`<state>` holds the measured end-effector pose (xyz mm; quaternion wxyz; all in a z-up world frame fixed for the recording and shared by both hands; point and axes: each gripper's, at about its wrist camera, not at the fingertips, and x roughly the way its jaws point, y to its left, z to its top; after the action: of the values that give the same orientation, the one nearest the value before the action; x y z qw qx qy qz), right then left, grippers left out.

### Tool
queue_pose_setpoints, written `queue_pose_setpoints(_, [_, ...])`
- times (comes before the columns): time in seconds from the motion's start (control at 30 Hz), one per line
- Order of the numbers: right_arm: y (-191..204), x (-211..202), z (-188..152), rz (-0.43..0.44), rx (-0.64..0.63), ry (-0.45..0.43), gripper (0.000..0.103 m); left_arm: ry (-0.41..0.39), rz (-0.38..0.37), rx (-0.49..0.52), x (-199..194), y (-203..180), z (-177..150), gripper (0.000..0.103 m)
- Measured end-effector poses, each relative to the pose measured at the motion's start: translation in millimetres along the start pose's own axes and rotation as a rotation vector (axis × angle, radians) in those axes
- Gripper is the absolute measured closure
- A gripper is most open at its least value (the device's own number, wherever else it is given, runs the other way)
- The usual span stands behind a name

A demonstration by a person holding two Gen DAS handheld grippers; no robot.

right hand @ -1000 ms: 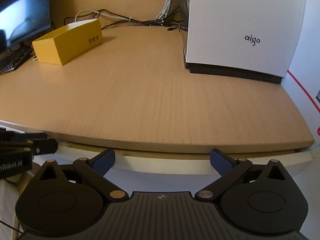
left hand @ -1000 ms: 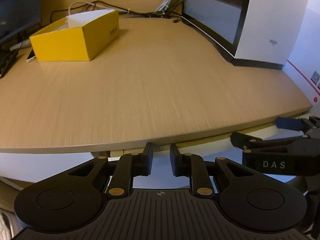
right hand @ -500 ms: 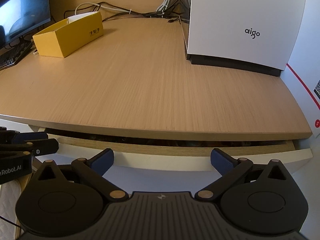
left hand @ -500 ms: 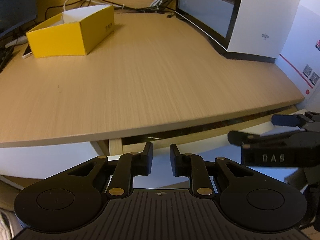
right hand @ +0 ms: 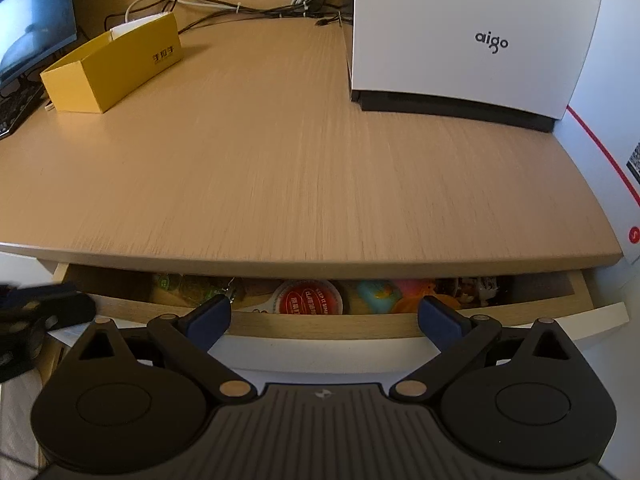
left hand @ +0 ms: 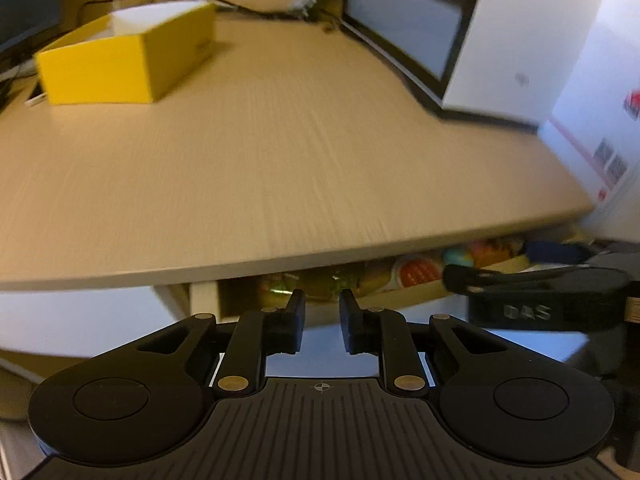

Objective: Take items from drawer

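Observation:
The drawer (right hand: 320, 328) under the wooden desktop (right hand: 300, 160) stands a hand's width open. Inside lie a round red-lidded cup (right hand: 310, 300), a blue toy (right hand: 376, 294), an orange toy (right hand: 424, 292) and green wrapped things (right hand: 188, 284). My right gripper (right hand: 324, 312) is wide open, its blue pads (right hand: 210, 314) lying over the drawer's front wall. My left gripper (left hand: 322, 312) has a narrow gap between its jaws with nothing seen clamped, tips at the drawer's front (left hand: 400, 296) near its left corner. The red lid (left hand: 416, 274) shows in the blurred left wrist view.
On the desk stand a yellow open box (right hand: 112, 72) at the back left and a white computer case (right hand: 472, 32) at the back right. A monitor (right hand: 32, 24), a keyboard (right hand: 16, 112) and cables (right hand: 260, 10) line the back. A white carton (right hand: 600, 152) stands right.
The drawer has slid out from shut to partly open, so its contents now show. Both grippers kept their jaw widths and tilted a little.

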<state>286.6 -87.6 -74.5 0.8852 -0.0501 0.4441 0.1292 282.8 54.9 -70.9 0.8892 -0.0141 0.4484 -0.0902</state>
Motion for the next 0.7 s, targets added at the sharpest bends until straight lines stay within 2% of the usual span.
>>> queue_pose_setpoints(0.1, [1, -6, -9, -0.007, 0.0, -0.003, 0.003, 0.011, 0.022, 0.043, 8, -6, -1, 0.081])
queue_pose_setpoints(0.3, [4, -22, -32, -0.026, 0.003, -0.002, 0.002, 0.071, 0.002, -0.026, 6, 1, -19, 0.081])
queue_pose_setpoints(0.4, [7, -31, -45, -0.031, 0.006, 0.004, 0.0, 0.076, 0.026, -0.046, -6, 2, -35, 0.081])
queue_pose_setpoints(0.57, [8, -48, -63, -0.034, 0.01, 0.036, 0.0, 0.062, 0.044, 0.06, -25, -11, -61, 0.083])
queue_pose_setpoints(0.63, [9, -55, -71, -0.033, 0.008, 0.051, 0.0, 0.055, 0.021, 0.075, -32, -14, -71, 0.087])
queue_pose_setpoints(0.7, [10, -62, -80, -0.033, 0.008, 0.056, 0.0, 0.059, 0.005, 0.086, -36, -15, -80, 0.087])
